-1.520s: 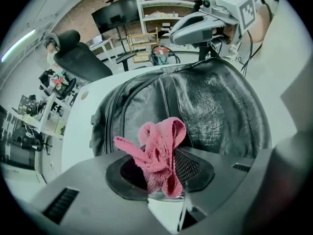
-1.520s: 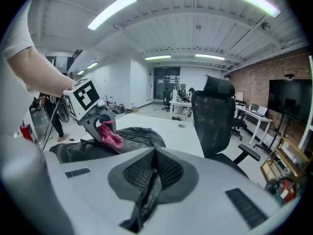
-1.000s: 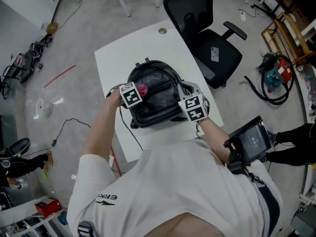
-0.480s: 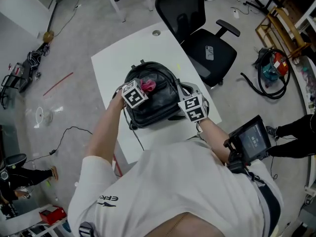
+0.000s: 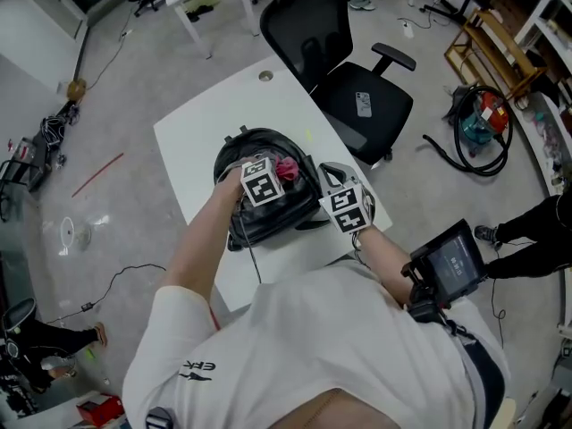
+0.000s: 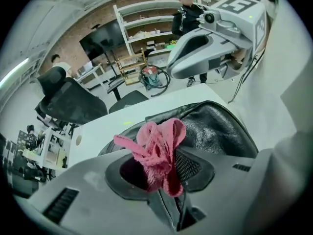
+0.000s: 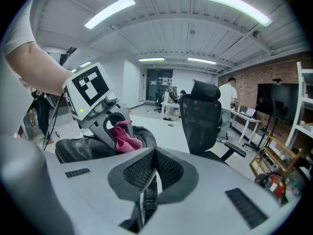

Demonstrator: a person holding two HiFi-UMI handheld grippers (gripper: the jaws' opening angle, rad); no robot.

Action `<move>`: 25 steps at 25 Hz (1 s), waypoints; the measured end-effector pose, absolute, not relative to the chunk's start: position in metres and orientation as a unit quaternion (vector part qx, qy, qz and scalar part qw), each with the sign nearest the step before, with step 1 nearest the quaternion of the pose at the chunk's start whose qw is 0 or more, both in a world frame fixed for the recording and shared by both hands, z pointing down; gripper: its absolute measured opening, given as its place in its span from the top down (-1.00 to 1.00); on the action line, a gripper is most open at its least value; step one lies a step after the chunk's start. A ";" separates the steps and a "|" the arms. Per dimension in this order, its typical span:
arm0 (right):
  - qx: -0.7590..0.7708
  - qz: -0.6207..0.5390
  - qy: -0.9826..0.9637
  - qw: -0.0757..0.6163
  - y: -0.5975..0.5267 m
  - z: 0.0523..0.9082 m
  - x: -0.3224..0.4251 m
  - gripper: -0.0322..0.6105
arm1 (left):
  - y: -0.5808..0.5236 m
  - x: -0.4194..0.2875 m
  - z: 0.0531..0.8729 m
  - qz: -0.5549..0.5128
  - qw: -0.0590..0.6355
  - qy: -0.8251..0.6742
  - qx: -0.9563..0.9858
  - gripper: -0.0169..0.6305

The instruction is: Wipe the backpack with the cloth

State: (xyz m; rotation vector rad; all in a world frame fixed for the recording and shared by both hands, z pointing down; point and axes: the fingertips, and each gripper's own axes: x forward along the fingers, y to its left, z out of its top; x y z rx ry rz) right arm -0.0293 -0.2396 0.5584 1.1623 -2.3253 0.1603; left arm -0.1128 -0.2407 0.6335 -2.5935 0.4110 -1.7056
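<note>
A black leather backpack [image 5: 255, 213] lies on the white table [image 5: 197, 123]. My left gripper [image 5: 281, 170] is over its top, shut on a crumpled pink cloth [image 5: 287, 168] that touches the bag. In the left gripper view the cloth [image 6: 157, 151] bulges out between the jaws above the backpack [image 6: 220, 129]. My right gripper [image 5: 329, 181] is at the bag's right side. In the right gripper view its jaws [image 7: 152, 165] are pressed together on a black strap [image 7: 148, 196] hanging between them, and the left gripper [image 7: 105, 116] with the cloth [image 7: 124, 137] shows beyond.
A black office chair [image 5: 357, 88] with a phone [image 5: 363, 104] on its seat stands right behind the table. A vacuum and hose [image 5: 474, 119] lie on the floor at the right. A screen device [image 5: 451, 262] hangs near my right elbow. Cables run across the floor at the left.
My left gripper has slid the pink cloth to the right across the backpack's top. The right gripper has stayed at the bag's right side.
</note>
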 end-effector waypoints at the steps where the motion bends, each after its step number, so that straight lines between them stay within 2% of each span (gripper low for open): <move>1: 0.431 0.058 -0.861 0.264 -0.241 0.557 -0.028 0.89 | -0.240 -0.113 0.633 -0.549 0.011 0.126 -0.826 0.53; 14: 0.400 0.052 -0.879 0.256 -0.228 0.552 -0.066 0.89 | -0.198 -0.189 0.632 -0.561 -0.035 0.148 -0.814 0.53; 25: 0.386 0.051 -0.882 0.265 -0.212 0.555 -0.082 0.89 | -0.159 -0.244 0.634 -0.528 -0.086 0.214 -0.817 0.53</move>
